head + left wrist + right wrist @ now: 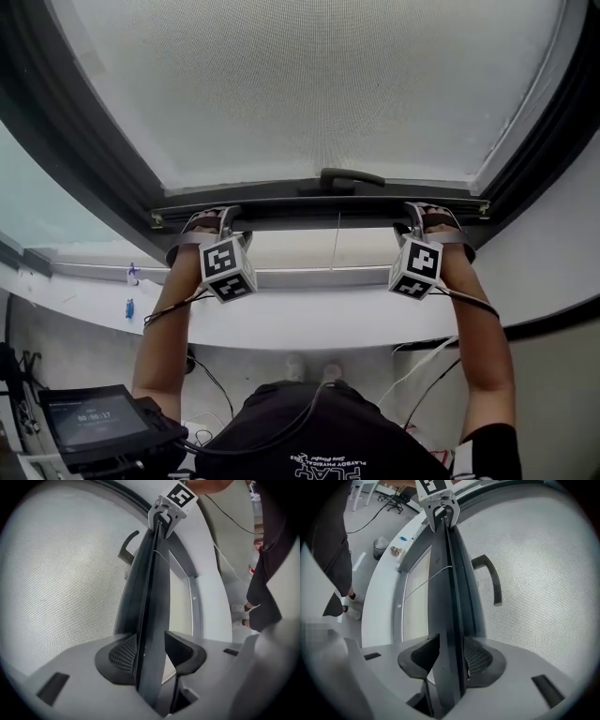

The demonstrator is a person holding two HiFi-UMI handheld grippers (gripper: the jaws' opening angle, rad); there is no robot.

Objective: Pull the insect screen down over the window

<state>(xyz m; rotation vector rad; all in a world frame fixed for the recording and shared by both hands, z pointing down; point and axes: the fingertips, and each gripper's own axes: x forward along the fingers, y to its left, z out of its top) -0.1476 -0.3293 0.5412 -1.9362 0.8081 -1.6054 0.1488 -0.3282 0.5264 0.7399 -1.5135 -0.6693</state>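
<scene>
The insect screen's mesh (319,84) covers most of the window, and its dark bottom bar (319,210) runs level above the sill. My left gripper (219,219) clamps the bar near its left end and my right gripper (424,216) near its right end. In the left gripper view the bar (152,597) stands edge-on between the jaws of the left gripper (152,644), both pads against it. The right gripper view shows the same: the bar (447,597) pinched in the right gripper (450,646). A thin cord (336,239) hangs from the bar's middle.
A dark window handle (349,177) sits behind the mesh just above the bar. The white curved sill (319,319) lies below, with small blue items (129,307) at its left. A device with a screen (94,422) is at the lower left, and cables trail to the floor.
</scene>
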